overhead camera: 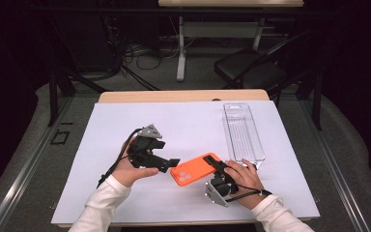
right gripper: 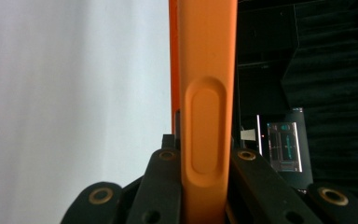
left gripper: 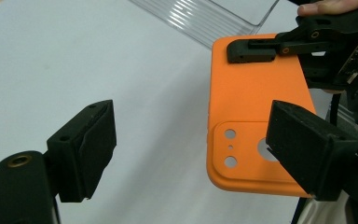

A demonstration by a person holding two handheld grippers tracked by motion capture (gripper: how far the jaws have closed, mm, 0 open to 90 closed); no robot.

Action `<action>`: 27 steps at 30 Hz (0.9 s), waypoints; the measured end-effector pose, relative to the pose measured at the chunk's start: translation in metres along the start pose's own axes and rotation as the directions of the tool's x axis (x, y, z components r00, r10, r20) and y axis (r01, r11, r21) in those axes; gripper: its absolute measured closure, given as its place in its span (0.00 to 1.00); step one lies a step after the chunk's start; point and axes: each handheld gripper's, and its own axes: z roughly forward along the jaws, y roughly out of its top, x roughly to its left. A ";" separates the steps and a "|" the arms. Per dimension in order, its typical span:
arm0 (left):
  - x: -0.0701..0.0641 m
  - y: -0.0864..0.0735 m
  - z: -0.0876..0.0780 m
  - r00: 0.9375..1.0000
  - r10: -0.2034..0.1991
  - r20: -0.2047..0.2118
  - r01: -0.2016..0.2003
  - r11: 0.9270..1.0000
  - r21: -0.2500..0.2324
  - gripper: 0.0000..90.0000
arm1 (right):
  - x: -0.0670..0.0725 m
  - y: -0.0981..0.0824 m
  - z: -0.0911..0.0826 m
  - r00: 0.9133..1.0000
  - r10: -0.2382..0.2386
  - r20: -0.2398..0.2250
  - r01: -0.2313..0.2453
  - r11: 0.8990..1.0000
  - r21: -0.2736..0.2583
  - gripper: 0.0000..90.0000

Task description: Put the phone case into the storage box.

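Observation:
An orange phone case (overhead camera: 195, 169) hangs just over the white sheet (overhead camera: 183, 121), back face up, camera cut-outs toward my left hand. My right gripper (overhead camera: 211, 162) is shut on its far end, one jaw above and one below; in the right gripper view the case's side edge (right gripper: 207, 70) with a button bump stands pinched in that gripper (right gripper: 205, 186). My left gripper (overhead camera: 171, 164) is open beside the camera end. In the left gripper view its jaws (left gripper: 191, 130) stand wide apart, the right one in front of the case's (left gripper: 256, 93) camera corner, nothing pressed.
A clear plastic packaging tray (overhead camera: 242, 131) lies lengthwise at the back right of the sheet, just beyond my right hand; its ribbed corner (left gripper: 205, 18) also appears in the left gripper view. Beyond the table's wooden far edge (overhead camera: 183, 95) stand a chair and another table's legs.

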 end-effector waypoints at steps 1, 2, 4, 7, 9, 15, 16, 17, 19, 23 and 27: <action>0.000 -0.001 -0.001 1.000 0.002 -0.003 -0.002 1.000 -0.007 0.19 | -0.002 0.000 0.000 1.000 0.022 -0.005 -0.022 1.000 -0.010 0.97; 0.001 -0.003 -0.003 1.000 0.003 -0.006 -0.004 1.000 -0.008 0.19 | -0.003 0.000 0.000 1.000 0.030 -0.008 -0.031 0.999 -0.016 0.97; 0.003 -0.006 -0.007 1.000 0.005 -0.021 -0.005 1.000 -0.020 0.20 | -0.007 0.001 -0.001 0.999 0.047 -0.016 -0.047 0.999 -0.015 0.97; 0.005 -0.011 -0.010 1.000 0.003 -0.021 -0.004 1.000 -0.020 0.20 | -0.009 0.001 0.000 0.996 0.079 -0.037 -0.081 0.996 -0.043 0.97; 0.006 -0.014 -0.012 1.000 0.000 -0.019 0.000 1.000 -0.023 0.21 | -0.010 0.001 -0.001 0.995 0.088 -0.051 -0.091 0.995 -0.043 0.97; 0.009 -0.024 -0.018 1.000 -0.002 -0.021 0.001 1.000 -0.031 0.22 | -0.009 -0.001 0.001 0.988 0.130 -0.089 -0.134 0.990 -0.047 0.97; 0.010 -0.025 -0.020 1.000 0.000 -0.021 -0.001 1.000 -0.031 0.23 | -0.010 -0.001 0.001 0.987 0.131 -0.093 -0.136 0.990 -0.046 0.97; 0.010 -0.026 -0.020 1.000 0.000 -0.022 -0.001 0.999 -0.040 0.23 | -0.009 -0.001 0.001 0.983 0.149 -0.104 -0.154 0.987 -0.047 0.97; 0.010 -0.028 -0.021 1.000 0.004 -0.019 -0.005 0.999 -0.038 0.24 | -0.010 -0.002 0.002 0.981 0.155 -0.115 -0.163 0.985 -0.063 0.97; 0.011 -0.031 -0.024 1.000 0.004 -0.016 -0.005 0.999 -0.053 0.25 | -0.011 -0.002 0.004 0.975 0.178 -0.131 -0.188 0.980 -0.069 0.97; 0.011 -0.031 -0.024 1.000 0.018 -0.021 -0.019 0.998 -0.057 0.25 | -0.010 -0.003 0.004 0.969 0.203 -0.143 -0.214 0.975 -0.064 0.97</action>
